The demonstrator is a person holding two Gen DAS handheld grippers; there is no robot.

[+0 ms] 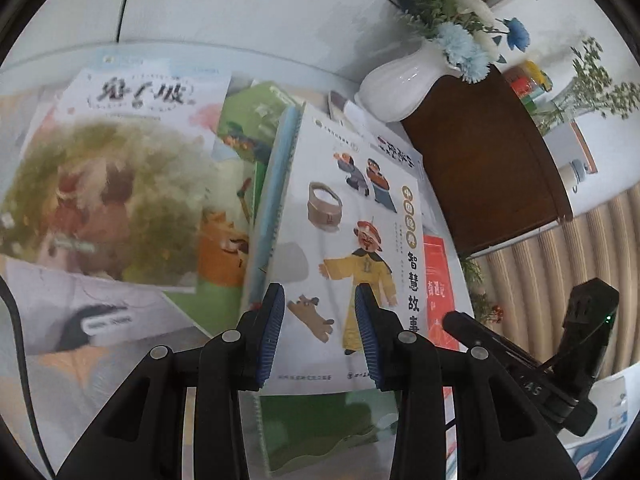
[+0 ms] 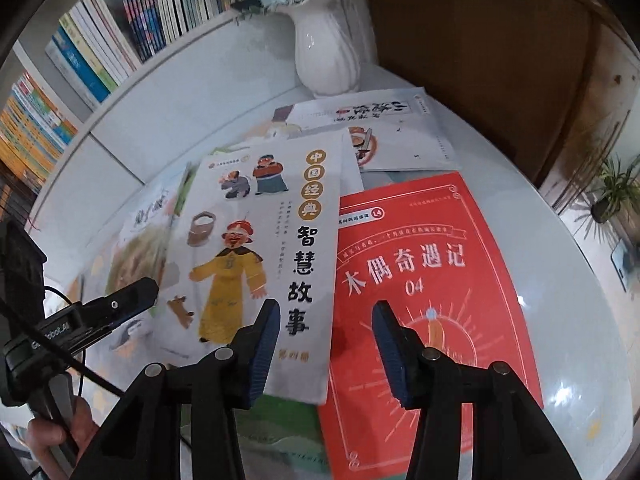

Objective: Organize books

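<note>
Several books lie in a loose heap on a white table (image 2: 568, 288). On top is a white book (image 1: 344, 216) (image 2: 260, 248) with a yellow-robed figure on its cover. A red book (image 2: 424, 280) (image 1: 440, 292) lies beside it, partly tucked under its edge. A painted-cover book (image 1: 112, 184) lies to the left over a green one (image 1: 256, 120). Another white book (image 2: 400, 136) rests near the vase. My left gripper (image 1: 320, 336) hovers open over the white book's lower half. My right gripper (image 2: 324, 352) is open above the seam between the white and red books. Neither holds anything.
A white vase (image 1: 396, 84) (image 2: 326, 56) of blue flowers stands at the table's far side, beside a dark wooden chair (image 1: 488, 168). Shelves packed with books (image 2: 100, 40) run along the back left. A hand (image 2: 60, 432) grips the left tool's handle.
</note>
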